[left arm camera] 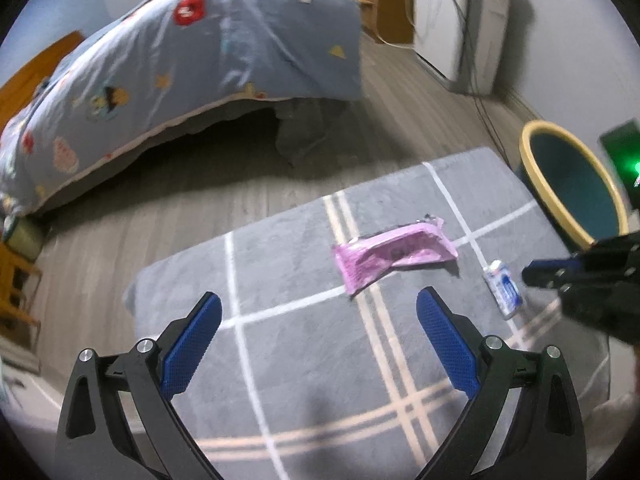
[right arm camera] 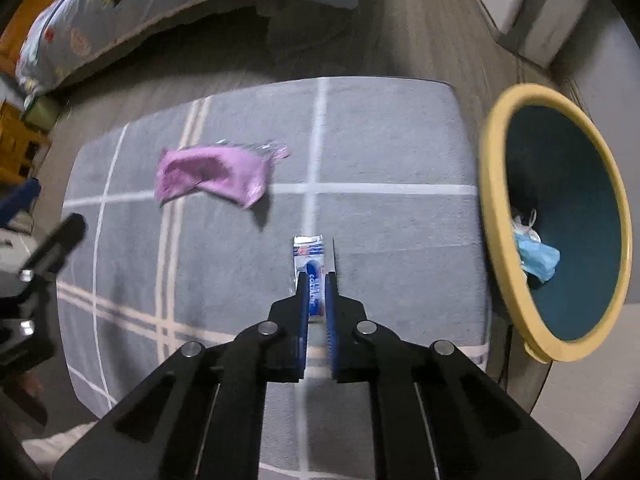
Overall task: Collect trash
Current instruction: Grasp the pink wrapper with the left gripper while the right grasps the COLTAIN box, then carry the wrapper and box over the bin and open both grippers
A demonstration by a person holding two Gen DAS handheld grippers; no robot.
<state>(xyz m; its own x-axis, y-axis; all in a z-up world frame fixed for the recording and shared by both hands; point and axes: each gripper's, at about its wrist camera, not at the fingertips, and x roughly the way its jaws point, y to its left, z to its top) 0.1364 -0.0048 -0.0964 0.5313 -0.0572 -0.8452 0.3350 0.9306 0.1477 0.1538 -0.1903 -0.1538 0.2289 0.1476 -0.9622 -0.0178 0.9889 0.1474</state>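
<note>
Right tool [right arm camera: 318, 286] along lengthwise packet [right arm camera: 313, 264]

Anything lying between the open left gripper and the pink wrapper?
No. The left wrist view shows only bare grey rug between the left gripper and the pink wrapper.

Rug [right arm camera: 380, 140] lay mostly bare btwn pink wrapper [right arm camera: 212, 176] & bin [right arm camera: 496, 184] at its right edge; bed [left arm camera: 180, 60] blocked beyond far edge.
</note>
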